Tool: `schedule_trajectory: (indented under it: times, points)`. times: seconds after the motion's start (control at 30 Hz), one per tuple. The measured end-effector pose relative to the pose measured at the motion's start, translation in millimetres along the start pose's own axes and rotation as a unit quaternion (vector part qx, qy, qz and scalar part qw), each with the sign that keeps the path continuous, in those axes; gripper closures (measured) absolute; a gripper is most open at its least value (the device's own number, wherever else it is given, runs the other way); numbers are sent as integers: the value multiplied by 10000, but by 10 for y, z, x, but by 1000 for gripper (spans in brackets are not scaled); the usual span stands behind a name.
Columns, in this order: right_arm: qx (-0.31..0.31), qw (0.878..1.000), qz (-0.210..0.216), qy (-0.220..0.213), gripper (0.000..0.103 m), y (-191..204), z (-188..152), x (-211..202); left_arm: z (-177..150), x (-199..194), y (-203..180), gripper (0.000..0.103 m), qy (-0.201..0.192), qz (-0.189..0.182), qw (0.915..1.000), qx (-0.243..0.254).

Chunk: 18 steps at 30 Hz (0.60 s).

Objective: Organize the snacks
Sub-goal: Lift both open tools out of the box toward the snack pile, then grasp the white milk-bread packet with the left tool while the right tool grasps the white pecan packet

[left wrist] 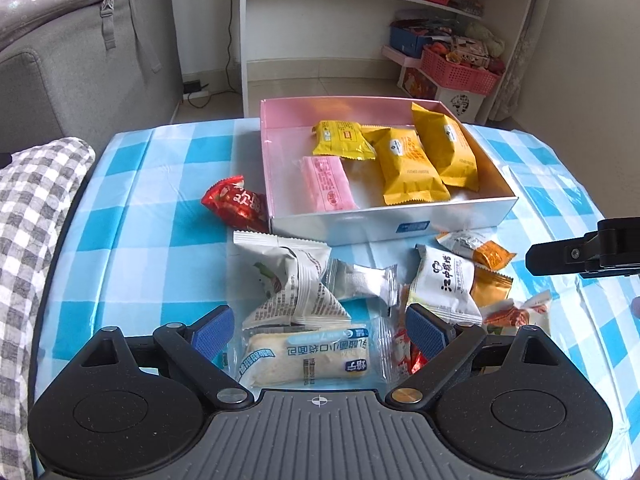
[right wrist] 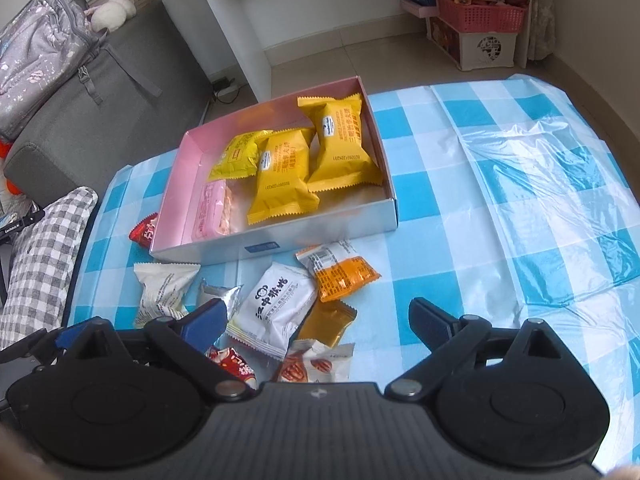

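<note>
Bread packet point(left wrist: 310, 358) between left gripper point(left wrist: 319, 330) spread jaws; right gripper point(right wrist: 316, 320) spread, angled down.

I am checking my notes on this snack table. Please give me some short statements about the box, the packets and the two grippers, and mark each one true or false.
1. The box holds three yellow packets and one pink packet. True.
2. The red packet lies inside the box. False: it lies on the tablecloth, beside the box.
3. The left gripper is open. True.
4. The right gripper is shut on the white packet. False: its jaws stand open, gripping nothing.
5. The box is empty. False: it holds four packets.
</note>
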State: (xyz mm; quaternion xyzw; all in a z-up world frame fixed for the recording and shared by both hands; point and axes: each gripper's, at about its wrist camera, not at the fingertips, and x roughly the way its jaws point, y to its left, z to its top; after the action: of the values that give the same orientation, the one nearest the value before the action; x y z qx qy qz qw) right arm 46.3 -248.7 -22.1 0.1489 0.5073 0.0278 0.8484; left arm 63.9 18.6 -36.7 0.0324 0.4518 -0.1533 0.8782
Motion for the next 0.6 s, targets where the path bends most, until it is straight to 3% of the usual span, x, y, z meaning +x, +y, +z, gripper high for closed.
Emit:
schedule_trajectory:
  times: [0.2,0.37,0.43,0.6]
  points:
    - [49,9992,57,383,6,-11,-122,70,-69,116,43,12,252,-218,9984,450]
    - [-62,9988,14,480,6,16,-172,89,-94,190,34,32,379,-376,9940,951]
    - [-60,9986,32,525,6,20,-176,109,-109,236,20,46,434,-505,9906,1198]
    - [-155,9983,8,557,9,56,-195,146,-164,337,-48,48,351,-508,9806,1860]
